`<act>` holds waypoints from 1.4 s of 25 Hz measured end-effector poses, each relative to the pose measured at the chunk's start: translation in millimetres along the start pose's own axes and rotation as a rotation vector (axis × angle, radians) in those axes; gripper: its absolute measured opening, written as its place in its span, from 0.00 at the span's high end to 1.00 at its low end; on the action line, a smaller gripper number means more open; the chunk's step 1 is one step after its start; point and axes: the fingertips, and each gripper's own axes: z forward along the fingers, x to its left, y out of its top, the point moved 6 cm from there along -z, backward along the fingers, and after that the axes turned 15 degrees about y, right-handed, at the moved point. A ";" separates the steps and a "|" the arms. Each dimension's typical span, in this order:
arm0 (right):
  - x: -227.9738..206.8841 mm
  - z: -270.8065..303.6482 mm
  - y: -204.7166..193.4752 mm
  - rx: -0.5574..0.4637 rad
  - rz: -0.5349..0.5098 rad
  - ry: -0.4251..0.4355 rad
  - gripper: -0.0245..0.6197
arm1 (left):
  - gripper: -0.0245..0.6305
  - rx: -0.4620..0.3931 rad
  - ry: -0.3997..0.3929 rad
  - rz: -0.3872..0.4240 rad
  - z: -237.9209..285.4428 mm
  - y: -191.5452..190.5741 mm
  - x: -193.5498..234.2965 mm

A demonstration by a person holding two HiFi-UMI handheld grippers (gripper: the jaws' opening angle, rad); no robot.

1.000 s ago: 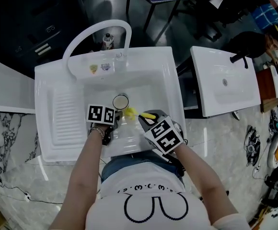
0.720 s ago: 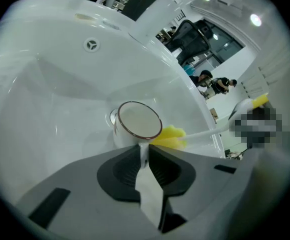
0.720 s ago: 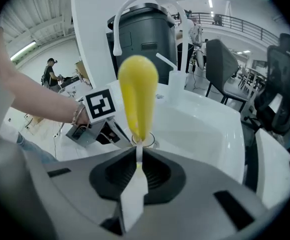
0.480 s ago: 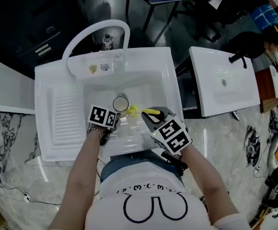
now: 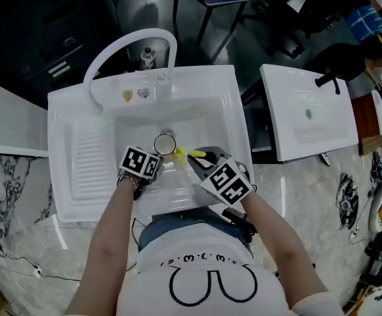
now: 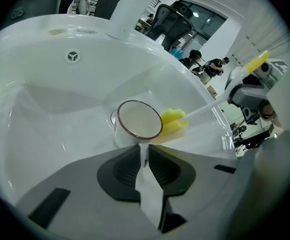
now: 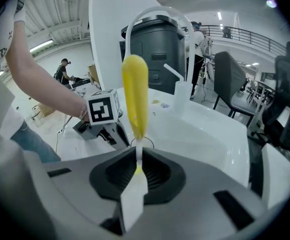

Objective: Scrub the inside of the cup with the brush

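Roughly at the middle of the white sink's (image 5: 79, 104) basin, a little nearer its left wall, is the cup (image 6: 137, 120), directly ahead of the left gripper (image 6: 142, 151). That gripper's jaws are nearly together, pinched on a thin white part at the cup's near side, seemingly its handle. The cup sticks out just past the jaw tips, with its mouth turned up toward the camera. It is a white, enamel-looking mug with a thin dark reddish rim and a pale, plain interior.

The brush (image 6: 174, 121) has a yellow, sponge-like head that lies just beside the cup's right rim, outside the mouth. Whether it touches the rim cannot be told. A slim white stem runs from the head up and to the right into the right gripper (image 7: 137, 156), whose jaws are clamped on that stem, while the yellow grip end stands up beyond them. From the head view, both grippers reach in over the basin's near edge, close together but apart.
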 end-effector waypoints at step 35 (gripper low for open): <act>-42.3 14.7 -14.3 -0.114 0.212 -0.084 0.90 | 0.86 -0.046 0.137 0.677 1.9 -14.3 -10.7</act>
